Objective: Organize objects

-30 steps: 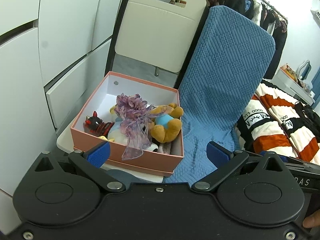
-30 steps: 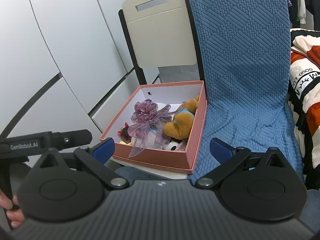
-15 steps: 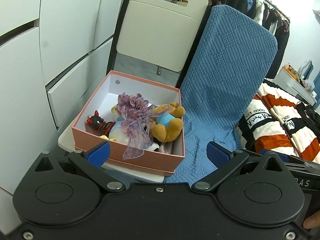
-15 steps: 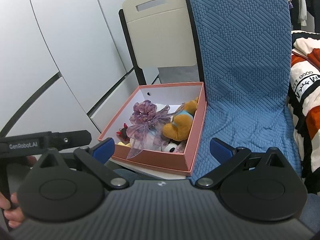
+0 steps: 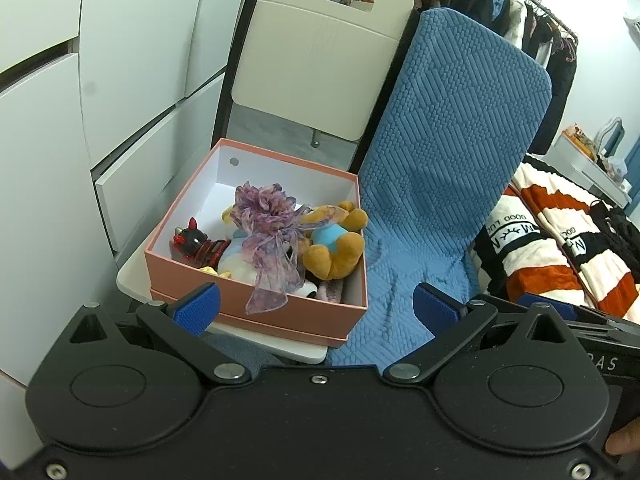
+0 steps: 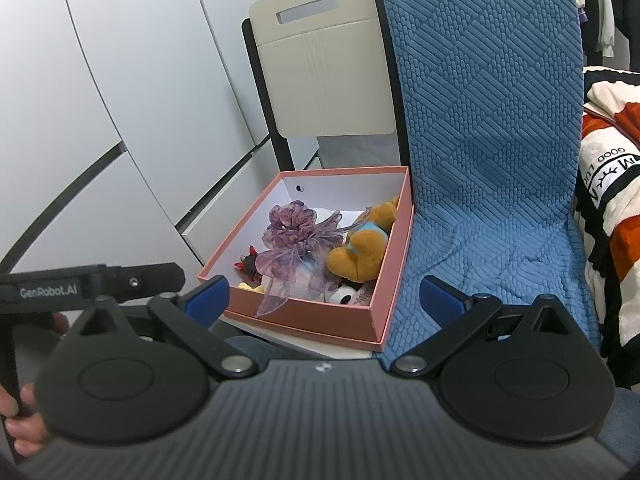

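Note:
An open pink box [image 5: 280, 312] [image 6: 320, 314] sits on a white chair seat [image 5: 132, 284]. Inside lie a purple ribbon bow [image 5: 268, 220] [image 6: 296, 232], a brown plush bear with a blue shirt [image 5: 332, 244] [image 6: 364, 244], a black and red toy [image 5: 192, 240] [image 6: 248, 266], and other soft toys partly hidden under the bow. My left gripper [image 5: 316, 308] is open and empty, held back from the box's near side. My right gripper [image 6: 324, 300] is open and empty, also short of the box.
A blue textured cushion [image 5: 448, 160] [image 6: 488, 120] covers the chair beside the box. A striped orange, white and black garment [image 5: 540, 248] [image 6: 612, 184] lies to the right. White cabinet doors [image 5: 120, 60] stand on the left. A clothes rack [image 5: 520, 4] is behind.
Both wrist views have drifted slightly, so the box sits a little further off and to the right. Both grippers stay open and empty.

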`<action>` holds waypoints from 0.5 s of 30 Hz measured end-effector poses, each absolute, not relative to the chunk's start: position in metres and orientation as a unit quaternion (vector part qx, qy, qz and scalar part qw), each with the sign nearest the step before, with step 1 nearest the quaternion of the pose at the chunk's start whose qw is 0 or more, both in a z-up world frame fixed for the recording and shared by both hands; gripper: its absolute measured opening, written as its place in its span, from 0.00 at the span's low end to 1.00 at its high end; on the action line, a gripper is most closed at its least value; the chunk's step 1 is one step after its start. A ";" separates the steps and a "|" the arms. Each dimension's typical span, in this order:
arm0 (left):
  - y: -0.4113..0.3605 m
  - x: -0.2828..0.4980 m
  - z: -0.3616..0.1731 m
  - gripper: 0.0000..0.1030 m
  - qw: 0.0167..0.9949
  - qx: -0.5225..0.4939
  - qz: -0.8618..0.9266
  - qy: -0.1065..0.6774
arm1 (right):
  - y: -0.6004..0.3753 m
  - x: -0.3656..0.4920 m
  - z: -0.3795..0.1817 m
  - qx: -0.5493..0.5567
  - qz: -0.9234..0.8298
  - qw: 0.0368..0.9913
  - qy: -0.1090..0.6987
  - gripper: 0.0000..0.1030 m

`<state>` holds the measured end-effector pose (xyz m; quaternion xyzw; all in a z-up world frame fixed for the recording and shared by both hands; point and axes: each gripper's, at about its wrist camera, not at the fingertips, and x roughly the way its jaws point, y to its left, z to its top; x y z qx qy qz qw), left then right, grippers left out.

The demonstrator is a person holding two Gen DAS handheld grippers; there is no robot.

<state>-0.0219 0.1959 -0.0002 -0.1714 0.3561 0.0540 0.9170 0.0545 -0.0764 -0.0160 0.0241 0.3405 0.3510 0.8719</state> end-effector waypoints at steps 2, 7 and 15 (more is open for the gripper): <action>0.196 -0.023 0.001 0.99 0.917 -0.172 0.053 0.355 | -0.076 0.055 -0.016 0.025 0.350 0.871 0.342 1.00; 0.198 -0.024 0.001 0.99 0.917 -0.174 0.056 0.354 | -0.076 0.055 -0.017 0.023 0.350 0.871 0.344 1.00; 0.196 -0.024 0.001 0.99 0.917 -0.171 0.055 0.355 | -0.076 0.054 -0.018 0.026 0.351 0.870 0.347 1.00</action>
